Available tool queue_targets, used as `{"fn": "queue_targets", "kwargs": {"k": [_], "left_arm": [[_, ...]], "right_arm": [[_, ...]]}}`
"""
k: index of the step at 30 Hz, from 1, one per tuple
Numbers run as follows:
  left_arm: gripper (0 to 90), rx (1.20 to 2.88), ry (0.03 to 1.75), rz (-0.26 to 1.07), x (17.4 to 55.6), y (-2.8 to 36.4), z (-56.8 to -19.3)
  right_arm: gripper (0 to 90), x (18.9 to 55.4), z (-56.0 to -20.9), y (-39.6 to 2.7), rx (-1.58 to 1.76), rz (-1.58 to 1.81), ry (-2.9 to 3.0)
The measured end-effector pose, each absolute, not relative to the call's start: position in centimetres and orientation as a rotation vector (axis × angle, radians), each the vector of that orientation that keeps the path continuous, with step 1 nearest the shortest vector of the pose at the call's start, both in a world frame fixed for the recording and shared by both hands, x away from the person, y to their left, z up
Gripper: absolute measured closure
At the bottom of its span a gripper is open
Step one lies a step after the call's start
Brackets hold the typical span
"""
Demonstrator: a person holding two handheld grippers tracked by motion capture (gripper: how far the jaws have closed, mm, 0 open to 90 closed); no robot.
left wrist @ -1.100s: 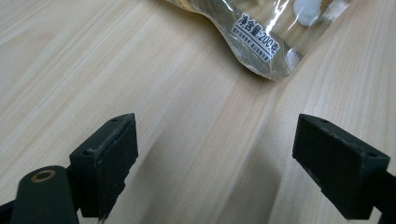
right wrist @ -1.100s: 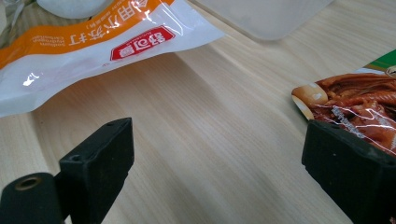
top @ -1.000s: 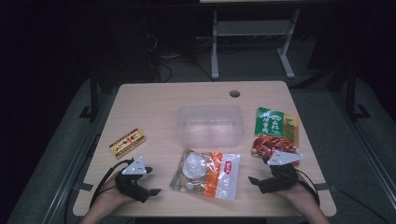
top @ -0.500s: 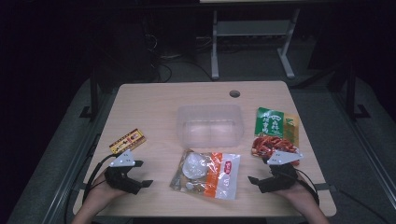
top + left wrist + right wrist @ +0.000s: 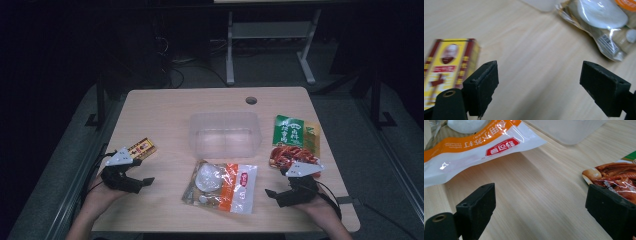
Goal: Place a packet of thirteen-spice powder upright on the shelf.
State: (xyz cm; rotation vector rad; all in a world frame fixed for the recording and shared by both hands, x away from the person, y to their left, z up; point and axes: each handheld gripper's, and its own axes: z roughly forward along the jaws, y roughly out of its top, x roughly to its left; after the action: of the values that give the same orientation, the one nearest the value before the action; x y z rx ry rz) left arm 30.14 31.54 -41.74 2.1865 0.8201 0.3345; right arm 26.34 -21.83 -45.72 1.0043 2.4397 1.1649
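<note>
Yellow-and-red box (image 5: 142, 148) sits at the left of the high view, on the light wood table (image 5: 165, 110), and the left gripper (image 5: 142, 182) is just below it, lower left of the frame, jaws spread wide with nothing between them. In the left gripper view that box (image 5: 449, 67) is right behind the left jaw, looks close to touching but I can't tell for sure.

Middle of the frame: a clear tub (image 5: 225, 134), and just below it a clear-and-orange bag (image 5: 221, 186) lying flat, white round things inside. The bag's corner (image 5: 599, 27) pokes into the upper right of the left gripper view.

Right side: a green packet (image 5: 290, 131) with a red snack pack (image 5: 291, 156) just below it, overlapping its lower edge. The right gripper (image 5: 272, 194) is at lower right, just under the red pack, jaws also wide apart and holding nothing. In the right gripper view the red pack (image 5: 616, 176) sits right behind the right jaw, the orange bag (image 5: 481, 147) upper left.
</note>
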Motion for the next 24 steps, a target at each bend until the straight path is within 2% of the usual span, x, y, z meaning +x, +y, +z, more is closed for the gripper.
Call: {"fn": "queue_targets", "kwargs": {"k": [6, 8, 10, 13, 21, 24], "left_arm": [[15.0, 2.168, 0.872, 0.381, 31.7, 32.4, -41.5], [19.8, 2.16, 0.884, 0.39, 32.3, 32.8, -41.5], [20.0, 2.144, 0.908, 0.405, 32.9, 33.2, -41.5], [27.7, 2.105, 0.971, 0.425, 34.1, 34.3, -41.6], [66.6, 2.089, 1.059, 0.552, 35.7, 36.0, -41.5], [85.7, 2.097, 1.096, 0.567, 36.1, 36.5, -41.4]], "right_arm": [[9.2, 26.5, -45.8, -21.8, 1.004, 1.168, 2.44], [9.2, 26.5, -45.8, -21.8, 1.008, 1.165, 2.442], [9.2, 26.4, -45.8, -21.8, 1.007, 1.166, 2.443], [9.2, 26.4, -45.8, -21.8, 1.008, 1.166, 2.443], [9.4, 26.5, -45.8, -21.8, 1.006, 1.164, 2.448], [9.4, 26.5, -45.9, -21.7, 1.004, 1.162, 2.45]]}}
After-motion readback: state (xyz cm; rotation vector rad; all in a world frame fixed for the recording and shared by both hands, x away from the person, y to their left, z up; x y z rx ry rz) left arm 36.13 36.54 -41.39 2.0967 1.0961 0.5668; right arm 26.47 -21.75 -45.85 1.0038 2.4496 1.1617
